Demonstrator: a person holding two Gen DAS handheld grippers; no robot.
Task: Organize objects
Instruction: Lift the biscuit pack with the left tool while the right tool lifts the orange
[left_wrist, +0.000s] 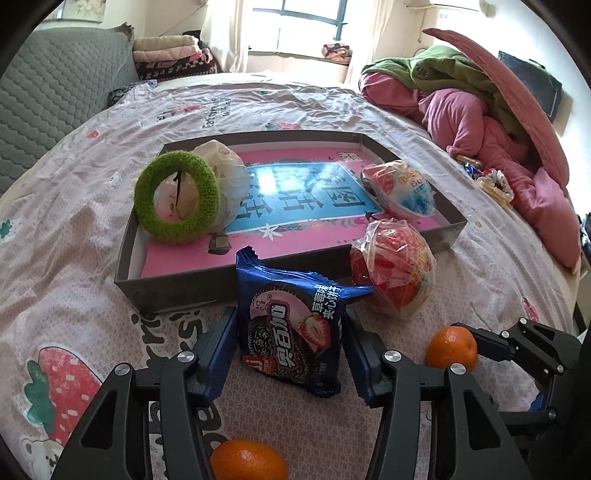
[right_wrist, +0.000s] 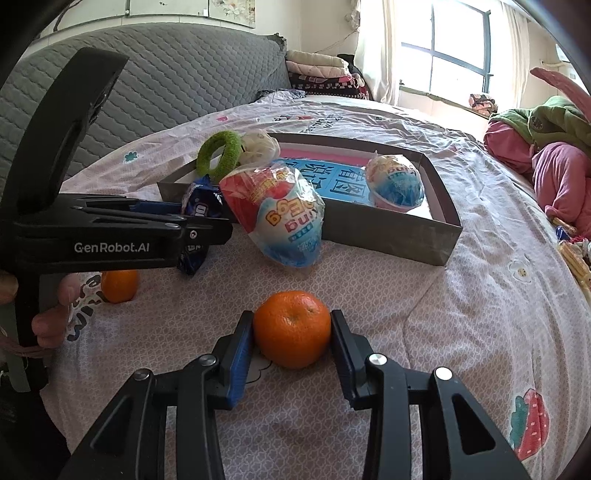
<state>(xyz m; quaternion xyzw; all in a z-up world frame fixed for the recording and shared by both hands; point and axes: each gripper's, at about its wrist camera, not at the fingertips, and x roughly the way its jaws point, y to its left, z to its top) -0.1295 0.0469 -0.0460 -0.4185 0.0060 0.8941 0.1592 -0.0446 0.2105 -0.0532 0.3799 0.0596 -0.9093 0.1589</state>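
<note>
My left gripper (left_wrist: 290, 343) is shut on a blue cookie packet (left_wrist: 291, 332), just in front of the grey tray (left_wrist: 173, 291). My right gripper (right_wrist: 291, 336) is shut on a tangerine (right_wrist: 291, 328) resting on the bedsheet. The tray holds a green fuzzy ring (left_wrist: 177, 199), a white bagged ball (left_wrist: 225, 177) and a wrapped toy egg (left_wrist: 400, 188). A second wrapped egg (left_wrist: 393, 275) lies outside the tray's near right corner. Another tangerine (left_wrist: 247, 461) lies below my left gripper. The right gripper's tangerine also shows in the left wrist view (left_wrist: 450, 352).
The bed carries a strawberry-print sheet (right_wrist: 443, 332). A heap of pink and green clothes (left_wrist: 480, 110) lies at the right, with snack packets (left_wrist: 491, 184) beside it. A grey quilted headboard (left_wrist: 48, 96) stands at the left.
</note>
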